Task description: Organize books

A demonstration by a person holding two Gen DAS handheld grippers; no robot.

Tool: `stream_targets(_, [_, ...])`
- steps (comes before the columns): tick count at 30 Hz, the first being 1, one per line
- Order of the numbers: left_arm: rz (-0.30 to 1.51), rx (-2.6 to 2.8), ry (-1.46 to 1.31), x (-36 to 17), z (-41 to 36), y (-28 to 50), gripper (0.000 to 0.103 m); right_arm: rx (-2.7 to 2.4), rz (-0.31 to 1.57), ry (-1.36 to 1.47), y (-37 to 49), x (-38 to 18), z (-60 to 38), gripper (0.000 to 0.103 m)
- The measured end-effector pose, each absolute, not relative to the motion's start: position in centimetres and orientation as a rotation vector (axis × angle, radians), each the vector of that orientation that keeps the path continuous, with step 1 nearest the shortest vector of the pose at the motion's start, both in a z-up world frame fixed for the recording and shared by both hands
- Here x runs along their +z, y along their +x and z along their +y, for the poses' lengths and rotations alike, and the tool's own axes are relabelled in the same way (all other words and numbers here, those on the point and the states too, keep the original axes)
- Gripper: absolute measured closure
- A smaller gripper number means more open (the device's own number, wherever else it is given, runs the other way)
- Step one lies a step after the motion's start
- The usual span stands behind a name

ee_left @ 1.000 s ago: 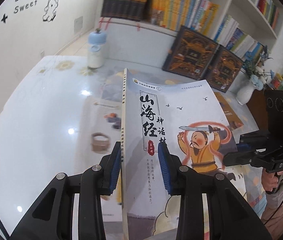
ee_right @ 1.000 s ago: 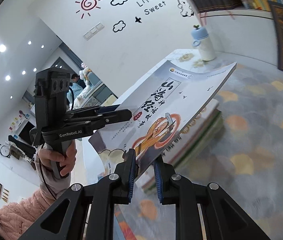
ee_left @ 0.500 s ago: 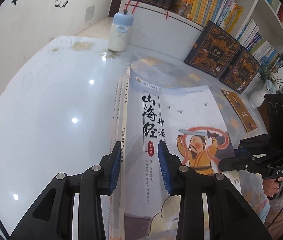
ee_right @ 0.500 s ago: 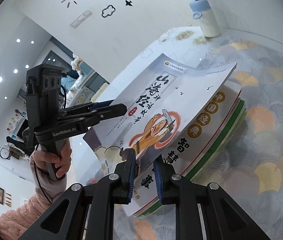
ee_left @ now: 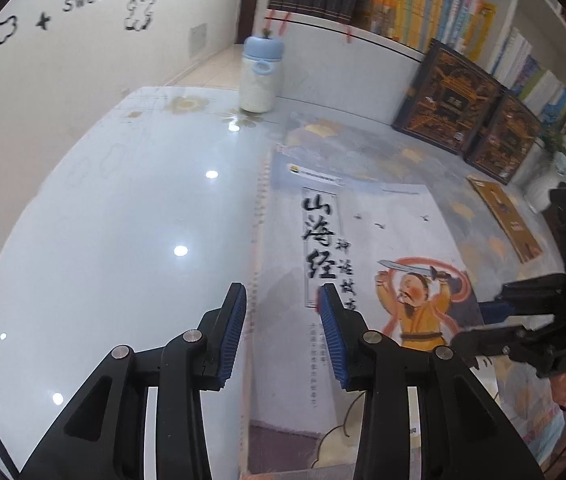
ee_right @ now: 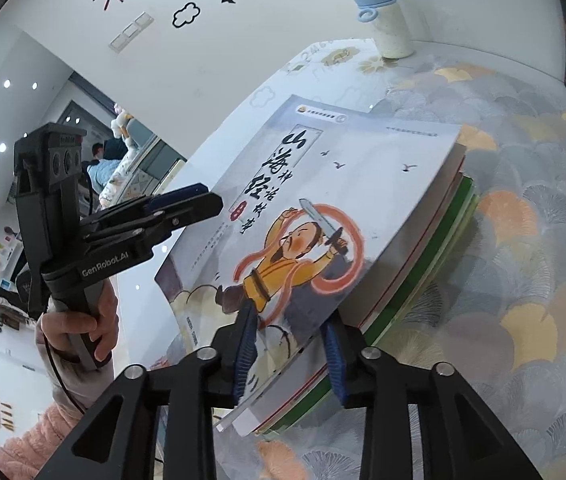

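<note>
While both claws are opening, the top book (ee_right: 347,216) lies on the stack (ee_right: 439,256), w/ its edges between the pads but no longer pinched. Risk: left gripper (ee_left: 281,336) at its spine edge and right gripper (ee_right: 289,354) at its opposite edge could snag the cover on pull-back, dragging it off the stack. It overhangs slightly, so it may slide.

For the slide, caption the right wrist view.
Right gripper opening around the top book, now lying on the stack.
</note>
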State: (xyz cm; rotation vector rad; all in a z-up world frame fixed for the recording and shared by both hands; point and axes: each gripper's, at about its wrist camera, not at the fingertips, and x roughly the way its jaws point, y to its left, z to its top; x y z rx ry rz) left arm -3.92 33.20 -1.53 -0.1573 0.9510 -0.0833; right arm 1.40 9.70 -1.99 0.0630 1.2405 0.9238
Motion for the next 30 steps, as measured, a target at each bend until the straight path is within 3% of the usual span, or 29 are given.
stream_targets(4, [0.936,0.008,-0.131,-0.5,33.5,-4.7,0.039,0.886,1.256,0.058,1.5,-2.0,9.6,0.061])
stream_targets(6, [0.914,-0.006,-0.153,0.5,33.6,-5.6,0.039,0.867,1.261,0.070,1.4,-1.9,9.1,0.058])
stream_targets(10, [0.895,-0.005,-0.134,1.9,32.9,-6.6,0.039,0.831,1.241,0.130,1.2,-1.4,6.7,0.040])
stream_targets(20, [0.873,-0.057,-0.209,4.1,26.6,-5.9,0.032,0.741,1.151,0.247,-0.2,0.8,-3.9,0.039])
stream_targets(30, [0.899,-0.252,-0.144,2.6,8.1,-0.5,0.032,0.458,0.952,0.394,0.4,1.4,-23.0,0.038])
